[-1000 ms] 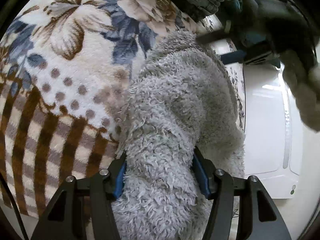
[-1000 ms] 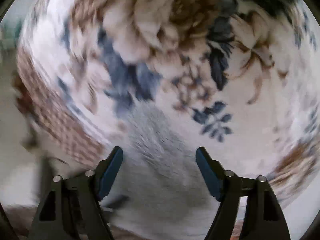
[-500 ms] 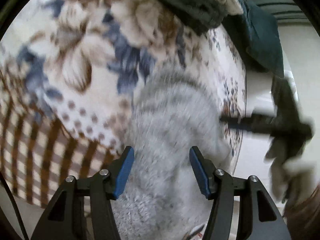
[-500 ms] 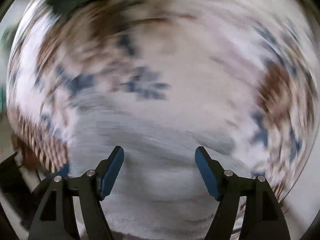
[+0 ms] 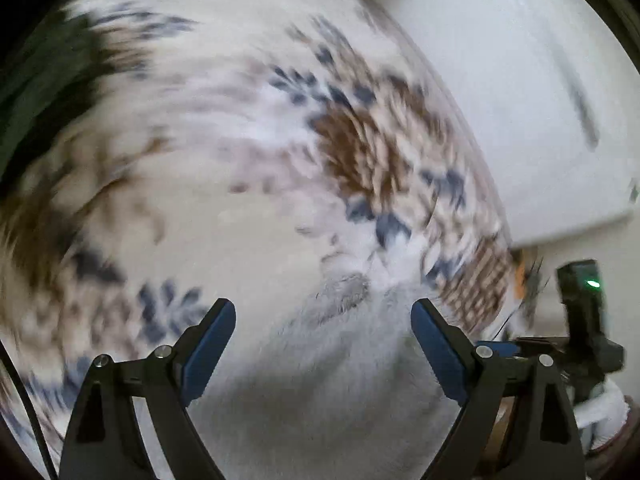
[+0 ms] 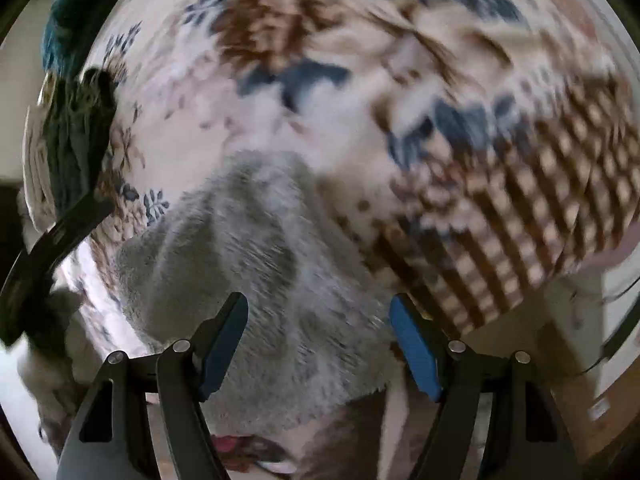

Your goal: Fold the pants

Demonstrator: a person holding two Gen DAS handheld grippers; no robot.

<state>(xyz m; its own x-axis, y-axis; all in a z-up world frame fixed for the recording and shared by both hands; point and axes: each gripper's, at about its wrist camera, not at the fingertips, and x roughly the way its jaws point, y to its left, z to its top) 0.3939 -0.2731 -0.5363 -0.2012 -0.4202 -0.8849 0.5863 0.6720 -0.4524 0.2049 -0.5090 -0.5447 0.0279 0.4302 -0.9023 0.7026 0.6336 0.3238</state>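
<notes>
Best to slow down, then bring both grippers down onto the near edge of the pants (image 6: 256, 264) and pinch through every layer before lifting for another fold. Left gripper (image 5: 322, 344) spreading wider with nothing pinched, right gripper (image 6: 318, 340) spread and empty too, each hanging over the fabric. Grey, thick and shaggy, lying in a soft rounded heap on a plush blanket (image 6: 420, 60) with blue and brown flowers and a checked border; blurred, so folds and seams hard to tell.
</notes>
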